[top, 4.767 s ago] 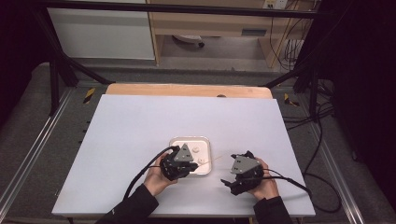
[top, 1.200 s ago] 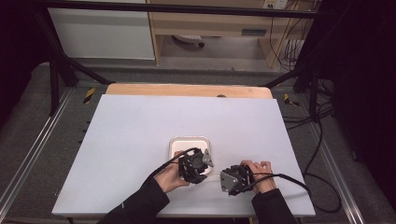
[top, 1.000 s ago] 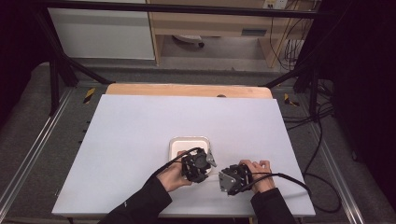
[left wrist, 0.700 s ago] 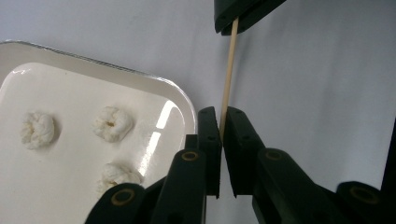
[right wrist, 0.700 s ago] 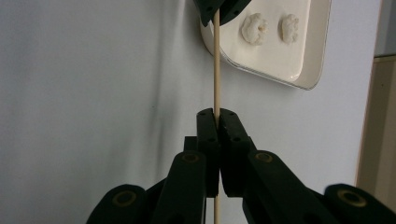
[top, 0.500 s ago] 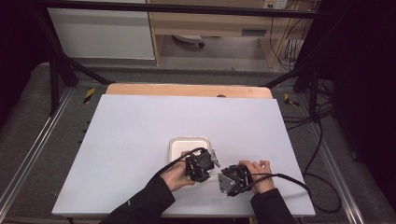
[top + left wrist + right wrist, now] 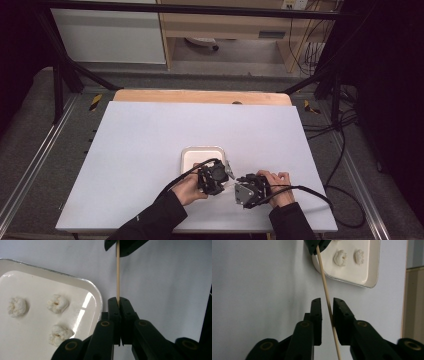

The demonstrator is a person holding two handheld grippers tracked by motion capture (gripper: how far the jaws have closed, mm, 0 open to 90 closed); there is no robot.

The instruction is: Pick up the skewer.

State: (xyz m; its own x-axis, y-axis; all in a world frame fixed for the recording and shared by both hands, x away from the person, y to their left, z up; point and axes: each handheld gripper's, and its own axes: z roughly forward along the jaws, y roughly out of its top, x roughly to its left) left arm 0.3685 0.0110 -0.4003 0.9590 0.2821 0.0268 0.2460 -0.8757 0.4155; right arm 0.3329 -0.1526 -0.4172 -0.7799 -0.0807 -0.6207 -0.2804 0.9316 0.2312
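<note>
Left gripper [image 7: 119,303], black two-jaw tool, is pinched tight on one end of a thin pale wooden skewer [image 7: 117,272]; right gripper [image 7: 327,308] has its jaws parted, with the same skewer running through the gap and lying against the right-hand jaw, not clamped. Largest first: wide white table top [image 7: 150,135], bare but for the work. Both tools sit close together near its front edge, hands just behind them, left gripper at the near right corner of a white rounded-rectangle tray [image 7: 192,156]. On the tray, three small white puffed lumps [image 7: 57,303], possibly marshmallows or popcorn; cannot tell which. They lie apart from each other, none touching the rim. Skewer is clear of the tray, beside its rim, spanning from one tool to the other above the table. Judgement: a handover or two-point hold of the skewer is in hand. To do it well, centre the stick in the right jaws before closing, so it does not roll off the jaw edge; close gently, since so thin a stick should bow or snap under side load; keep the left pinch firm until the right has bitten.
</note>
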